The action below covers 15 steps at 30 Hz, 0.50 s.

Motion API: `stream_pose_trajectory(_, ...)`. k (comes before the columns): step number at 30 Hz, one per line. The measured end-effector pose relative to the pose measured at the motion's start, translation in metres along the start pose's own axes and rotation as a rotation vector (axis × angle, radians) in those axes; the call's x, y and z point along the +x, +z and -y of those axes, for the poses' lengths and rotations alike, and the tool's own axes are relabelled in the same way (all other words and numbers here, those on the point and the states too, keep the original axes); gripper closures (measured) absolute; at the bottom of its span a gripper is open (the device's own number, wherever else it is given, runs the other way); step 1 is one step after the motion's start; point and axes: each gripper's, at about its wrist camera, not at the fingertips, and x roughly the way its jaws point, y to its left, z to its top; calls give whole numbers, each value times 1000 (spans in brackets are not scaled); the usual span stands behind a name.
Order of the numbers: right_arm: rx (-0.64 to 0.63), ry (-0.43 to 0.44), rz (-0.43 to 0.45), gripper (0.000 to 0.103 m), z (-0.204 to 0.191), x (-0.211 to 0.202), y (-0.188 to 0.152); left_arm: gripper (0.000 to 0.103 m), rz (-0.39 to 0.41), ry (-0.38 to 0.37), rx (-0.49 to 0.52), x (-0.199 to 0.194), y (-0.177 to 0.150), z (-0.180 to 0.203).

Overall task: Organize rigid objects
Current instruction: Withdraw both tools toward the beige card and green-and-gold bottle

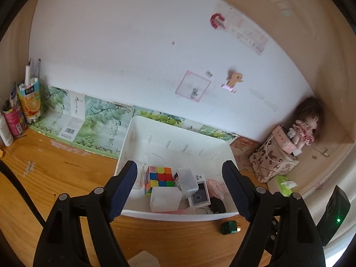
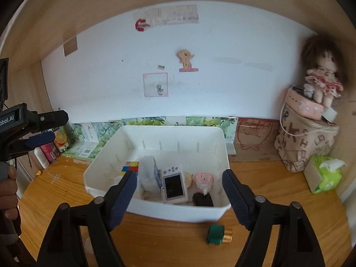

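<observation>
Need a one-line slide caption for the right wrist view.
Open right gripper faces white bin holding camera; green object lies outside on desk.

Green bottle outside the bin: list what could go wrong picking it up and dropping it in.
1. The green bottle lies on its side on the desk, close to the bin wall; it may roll away as the open right gripper closes on it.
2. The near half of the bin is crowded: cube, camera, clear boxes. A drop there could knock them or bounce off.
3. The left gripper hovers over the same bin, so the two could collide.
</observation>
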Motion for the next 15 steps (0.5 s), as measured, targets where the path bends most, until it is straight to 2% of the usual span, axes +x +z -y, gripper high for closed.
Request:
stream_pose_trajectory(6, 57, -12, 19, 22, -12, -34, -25, 21, 12, 7, -3, -33, -15, -6)
stream_pose_trajectory(10, 130, -11, 11, 22, -15, -48, -48, 21, -15, 46, 11, -51, -34, -16)
stream_pose_trajectory(15, 260, 11, -52, 22, -21, -51, -80, 21, -68, 56, -13, -70, -61, -34)
